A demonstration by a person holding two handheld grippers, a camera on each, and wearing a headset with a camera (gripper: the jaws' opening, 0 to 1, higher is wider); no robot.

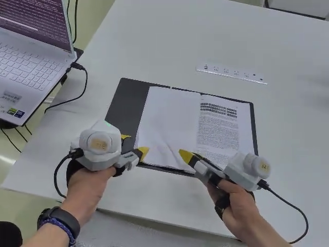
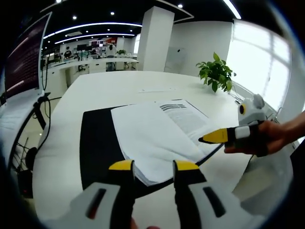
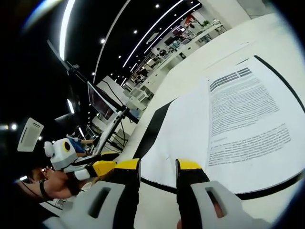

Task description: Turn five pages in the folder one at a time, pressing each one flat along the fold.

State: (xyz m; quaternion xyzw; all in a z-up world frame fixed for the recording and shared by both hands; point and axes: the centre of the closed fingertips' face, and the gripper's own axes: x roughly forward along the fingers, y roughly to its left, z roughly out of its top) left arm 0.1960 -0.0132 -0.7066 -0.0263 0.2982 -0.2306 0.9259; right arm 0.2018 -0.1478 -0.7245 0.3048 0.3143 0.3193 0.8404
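A black folder (image 1: 122, 105) lies open on the white table, holding a stack of white sheets. Its left page (image 1: 167, 123) is blank and slightly wavy near the fold, and its right page (image 1: 221, 128) carries printed text. My left gripper (image 1: 134, 144) hovers at the near left corner of the sheets, jaws open and empty (image 2: 152, 166). By the near edge, close to the fold, my right gripper (image 1: 187, 155) points left, open with nothing between its jaws (image 3: 158, 164). Each gripper also appears in the other's view, the right gripper (image 2: 213, 137) and the left gripper (image 3: 101, 168).
An open laptop (image 1: 31, 51) sits at the far left with a black cable (image 1: 77, 90) running to it. A white power strip (image 1: 231, 72) lies beyond the folder. The table's near edge (image 1: 154, 211) runs just under both hands. A potted plant (image 2: 217, 71) stands far off.
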